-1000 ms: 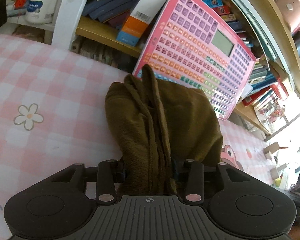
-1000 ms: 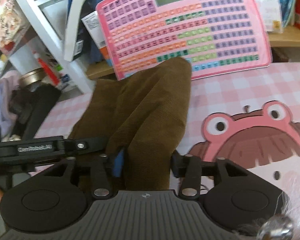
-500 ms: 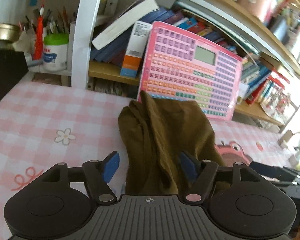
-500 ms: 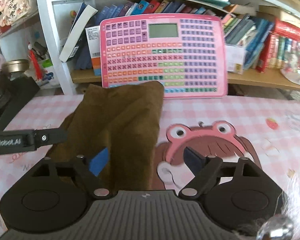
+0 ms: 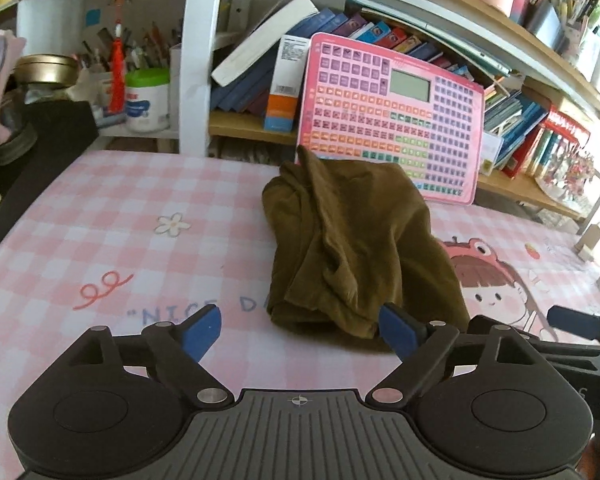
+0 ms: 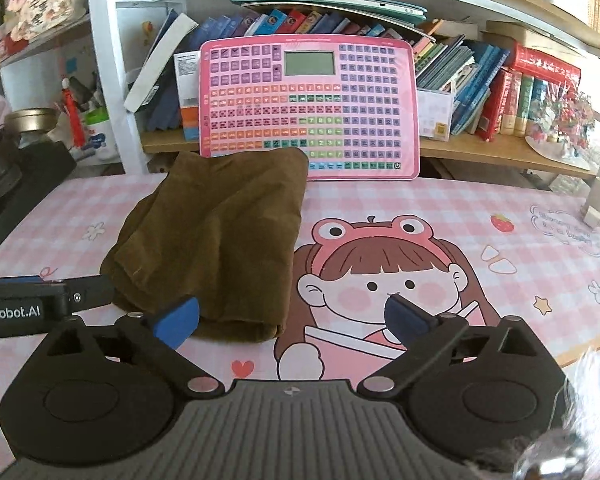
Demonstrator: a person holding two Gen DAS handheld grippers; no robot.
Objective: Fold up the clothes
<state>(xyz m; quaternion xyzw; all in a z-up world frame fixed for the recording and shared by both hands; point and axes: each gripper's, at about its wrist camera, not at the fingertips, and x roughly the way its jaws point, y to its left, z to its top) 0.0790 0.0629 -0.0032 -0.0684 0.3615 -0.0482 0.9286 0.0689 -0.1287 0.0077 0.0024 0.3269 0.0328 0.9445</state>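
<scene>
Brown cloth (image 5: 352, 248) lies doubled into a narrow bundle on the pink checked counter (image 5: 112, 216), its far end touching a pink keyboard toy (image 6: 308, 104). Both left tongs (image 5: 300, 330) and right tongs (image 6: 292, 316) gape, released, holding nothing. Folding looks largely done, though one side stays rumpled and may need smoothing.

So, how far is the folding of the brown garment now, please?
Mostly done, it seems: the brown garment lies in a compact folded bundle on the pink checked mat, against the pink keyboard toy. Nothing is in hand: the left tongs and right tongs are open. The side layers look bunched in the left wrist view, so perhaps some tidying remains.
</scene>
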